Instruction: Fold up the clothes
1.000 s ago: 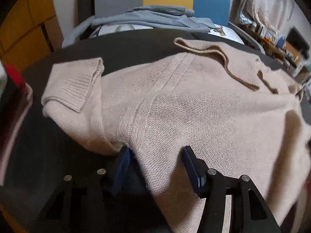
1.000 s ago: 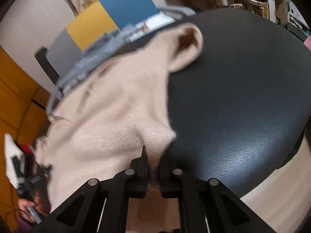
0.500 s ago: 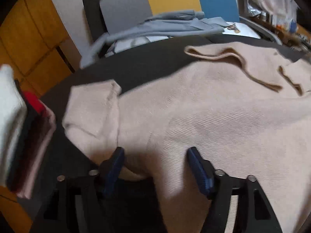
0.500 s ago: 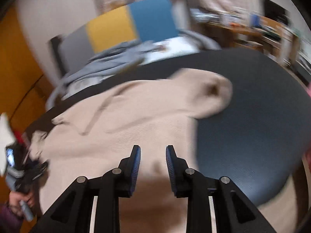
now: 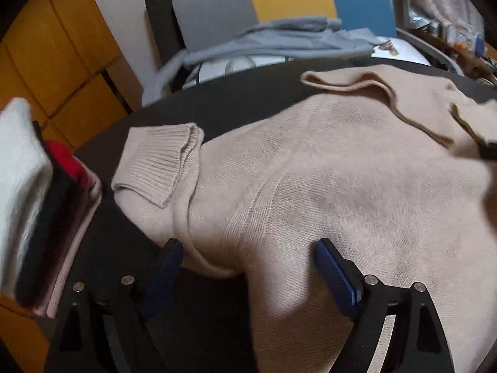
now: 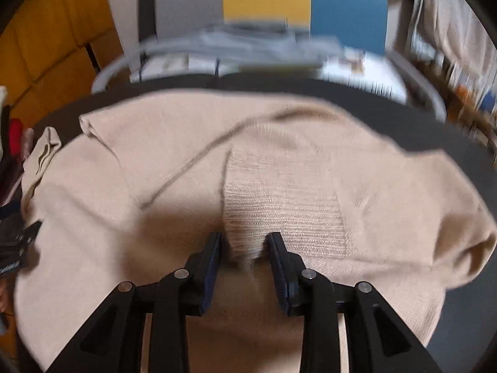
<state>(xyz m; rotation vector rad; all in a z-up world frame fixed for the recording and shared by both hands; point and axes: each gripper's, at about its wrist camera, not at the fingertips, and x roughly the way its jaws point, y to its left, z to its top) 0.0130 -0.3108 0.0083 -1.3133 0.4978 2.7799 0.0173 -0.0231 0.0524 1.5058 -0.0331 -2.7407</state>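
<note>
A: Beige sweater [image 5: 326,168] lies spread on the round black desk [image 5: 248,93], both sleeves folded in over the body.

B: What changed?

A: Right sleeve [image 6: 279,192] was pinched and out to the side a second ago; now it lies across the front. Right gripper [image 6: 243,248] jaws are opening, cuff tip loose between them, pads not pressing. Left gripper [image 5: 248,258] jaws are also opening, wide apart, straddling a fold without clamping it. Left cuff [image 5: 161,161] lies on top.

B: So?

A: Sleeve folds look finished; body fold probably comes next.

B: Surroundings?

A: Folded stack [image 5: 37,205] at the desk's left edge, grey garment [image 5: 279,40] on a chair behind, orange wall [image 5: 46,62]. Right view is blurry.
</note>
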